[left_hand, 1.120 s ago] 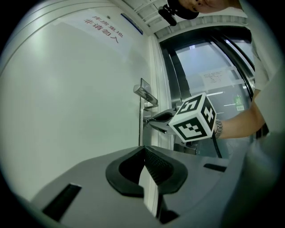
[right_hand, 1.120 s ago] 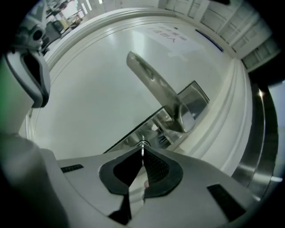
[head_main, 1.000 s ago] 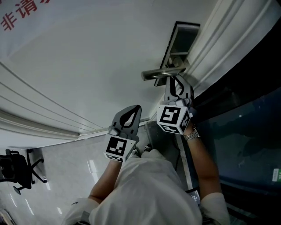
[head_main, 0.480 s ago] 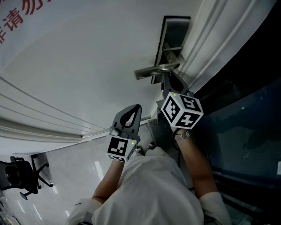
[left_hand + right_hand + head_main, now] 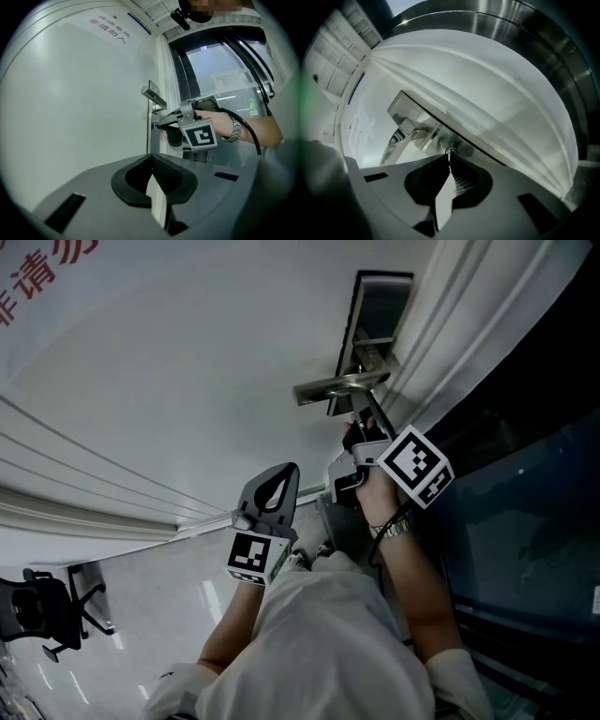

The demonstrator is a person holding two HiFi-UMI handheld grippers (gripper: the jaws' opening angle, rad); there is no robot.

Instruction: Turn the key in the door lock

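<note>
Key (image 5: pixel 449 155), in lock (image 5: pixel 451 151) under handle (image 5: pixel 333 387), pinched by R gripper (image 5: pixel 157 125), fingers closed; L gripper (image 5: pixel 151 159) fingers together, empty, off door (image 5: pixel 187 381); risk judged: key slipped or bent if twisted off-axis.

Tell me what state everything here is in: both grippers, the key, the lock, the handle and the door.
left gripper, shut, empty, held back from the door.
right gripper, shut on the key at the lock.
key, in the lock, pinched by the jaw tips, mostly hidden.
lock, has the key in it.
door handle, level, untouched.
door, looks closed.
</note>
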